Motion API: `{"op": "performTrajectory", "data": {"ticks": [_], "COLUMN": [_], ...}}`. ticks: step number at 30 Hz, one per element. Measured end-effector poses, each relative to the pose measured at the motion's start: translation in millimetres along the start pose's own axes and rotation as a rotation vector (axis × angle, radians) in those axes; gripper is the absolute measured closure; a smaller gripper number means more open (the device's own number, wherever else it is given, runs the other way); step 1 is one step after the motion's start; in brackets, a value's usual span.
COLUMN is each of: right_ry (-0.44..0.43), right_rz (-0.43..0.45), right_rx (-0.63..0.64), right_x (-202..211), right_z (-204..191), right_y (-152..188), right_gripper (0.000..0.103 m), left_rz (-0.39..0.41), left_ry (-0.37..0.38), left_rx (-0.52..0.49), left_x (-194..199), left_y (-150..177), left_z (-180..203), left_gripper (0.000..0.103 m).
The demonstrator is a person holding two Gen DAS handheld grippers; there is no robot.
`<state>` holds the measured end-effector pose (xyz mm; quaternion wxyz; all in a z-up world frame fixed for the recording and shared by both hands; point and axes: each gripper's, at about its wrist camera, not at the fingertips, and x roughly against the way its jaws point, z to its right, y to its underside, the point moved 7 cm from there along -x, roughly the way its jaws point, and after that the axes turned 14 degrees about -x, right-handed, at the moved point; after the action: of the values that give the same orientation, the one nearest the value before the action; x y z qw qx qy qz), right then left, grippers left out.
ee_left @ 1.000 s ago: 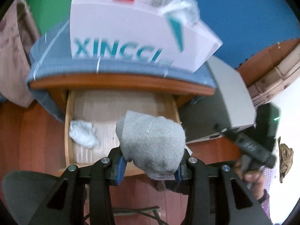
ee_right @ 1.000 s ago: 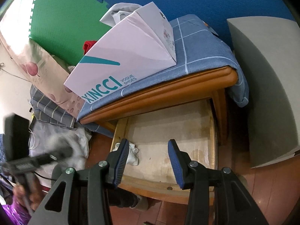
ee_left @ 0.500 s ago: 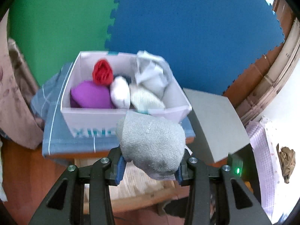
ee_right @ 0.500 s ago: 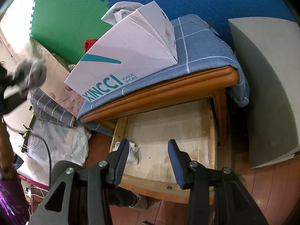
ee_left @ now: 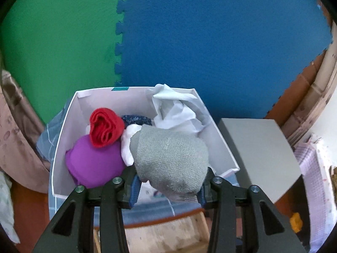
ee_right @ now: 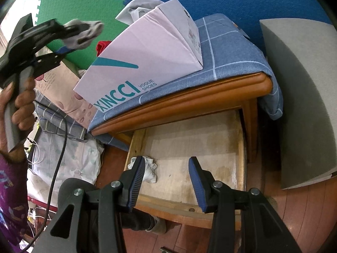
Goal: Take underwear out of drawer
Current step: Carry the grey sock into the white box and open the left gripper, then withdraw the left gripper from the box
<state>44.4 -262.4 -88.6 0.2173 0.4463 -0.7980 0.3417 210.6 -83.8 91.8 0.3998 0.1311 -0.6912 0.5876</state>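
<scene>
Above the white shoebox (ee_left: 63, 147), the left tool (ee_left: 168, 189) grips a grey rolled underwear (ee_left: 170, 160) betw. its blue pads, bundle bulging up & fwd past the fingertips. Box sits on a blue checked cloth (ee_right: 227, 59) over the wooden counter (ee_right: 189, 103); inside it are a red roll (ee_left: 105, 126), a purple bundle (ee_left: 94, 164), a white roll (ee_left: 128, 145), a dark blue piece (ee_left: 137, 119) & crumpled white fabric (ee_left: 174, 109). Right wrist view shows the same left tool w/ the grey bundle (ee_right: 84, 31) held up at the upper left, beside the box, "XINCCI" printed on its side. Right tool (ee_right: 166, 181) hangs w/ jaws wide apart, nothing betw. them, over the pulled-out drawer (ee_right: 134, 145). One crumpled white underwear (ee_right: 150, 169) lies in the drawer's front left corner, just behind the right tool's left pad. Grey panel (ee_right: 305, 105) stands to the right of the counter
</scene>
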Motion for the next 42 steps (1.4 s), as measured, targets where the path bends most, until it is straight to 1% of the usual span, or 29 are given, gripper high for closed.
{"op": "performTrajectory", "data": {"ticks": [9,13,16,20,24,30,31,32,33,34,35,39,42], "right_ry": [0.004,0.005,0.004,0.005,0.008,0.013,0.014,0.015,0.016,0.016,0.016,0.018,0.019], "right_rz": [-0.016,-0.019,-0.022,-0.028,-0.032,-0.037,-0.038,-0.038,-0.039,-0.039,-0.039,-0.04,-0.04], "right_rx": [0.013,0.014,0.015,0.017,0.017,0.019,0.02,0.02,0.02,0.02,0.02,0.02,0.02], "right_x": [-2.4,-2.6,-2.9,-3.9,-5.2,-7.5,-7.7,-7.9,-8.1,-8.2,-8.2,-8.7,-9.1], "right_z": [-1.6,-1.3,-1.2,-1.4,-0.8,-0.8,-0.9,-0.9,-0.9,-1.0,-1.0,-0.8,-0.8], "right_y": [1.0,1.6,1.7,2.2,2.4,3.1,3.3,3.4,3.6,3.6,3.6,3.9,4.1], "right_gripper": [0.059,0.059,0.059,0.059,0.059,0.059,0.059,0.059,0.059,0.059,0.059,0.059,0.059], "left_rz": [-0.015,-0.029,-0.038,-0.047,-0.044,-0.044,-0.041,-0.037,-0.031,-0.025,-0.02,-0.002,0.012], "left_ry": [-0.109,-0.13,-0.149,-0.177,-0.223,-0.241,-0.249,-0.259,-0.272,-0.293,-0.309,-0.369,-0.392], "left_rx": [-0.07,-0.083,-0.09,-0.092,-0.118,-0.134,-0.139,-0.145,-0.156,-0.17,-0.181,-0.244,-0.266], "left_x": [-43.5,-56.7,-65.1,-73.2,-75.8,-78.1,-77.5,-76.9,-75.8,-73.6,-72.2,-66.1,-59.9], "left_y": [-2.5,-0.4,1.9,5.0,7.9,7.9,7.3,6.2,4.7,3.4,1.9,-2.0,-2.2], "left_z": [-0.8,-2.0,-4.5,-8.3,-9.0,-8.1,-7.9,-7.2,-6.5,-5.4,-4.9,2.2,6.4], "left_gripper": [0.062,0.062,0.06,0.053,0.048,0.039,0.035,0.028,0.024,0.017,0.013,0.01,0.01]}}
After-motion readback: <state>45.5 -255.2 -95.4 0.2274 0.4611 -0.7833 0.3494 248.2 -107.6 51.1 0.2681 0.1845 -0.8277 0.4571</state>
